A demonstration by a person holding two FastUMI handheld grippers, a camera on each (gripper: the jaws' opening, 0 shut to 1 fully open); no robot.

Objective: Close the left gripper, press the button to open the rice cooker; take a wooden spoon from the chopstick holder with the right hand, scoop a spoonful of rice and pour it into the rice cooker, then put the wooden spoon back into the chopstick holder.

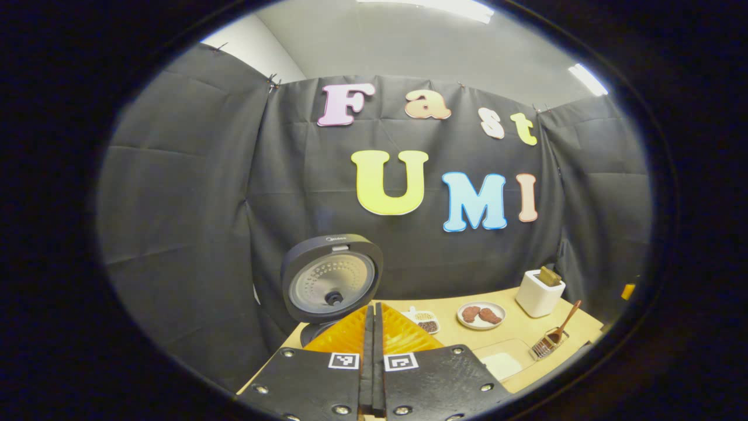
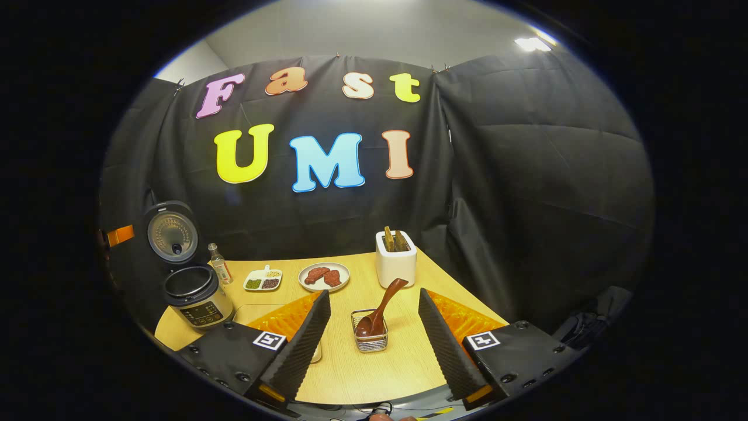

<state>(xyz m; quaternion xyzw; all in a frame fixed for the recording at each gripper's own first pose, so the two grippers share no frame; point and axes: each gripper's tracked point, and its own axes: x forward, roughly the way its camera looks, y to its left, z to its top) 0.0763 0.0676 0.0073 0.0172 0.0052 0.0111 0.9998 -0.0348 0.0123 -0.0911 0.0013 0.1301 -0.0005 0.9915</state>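
Two grippers: left gripper (image 1: pixel 372 327) fingers pressed together, right gripper (image 2: pixel 374 316) spread wide around the wooden spoon (image 2: pixel 381 310) in its wire holder (image 2: pixel 369 339), bottom center. Rice cooker (image 2: pixel 196 295) is open, lower left. Tilted handle could slip if pinched off-center, imo.

My left gripper (image 1: pixel 372 327) is raised with its jaws pressed flat together, pads meeting along one seam, nothing between them. My right gripper (image 2: pixel 374 324) is tipped downward, jaws spread wide apart and gripping nothing.
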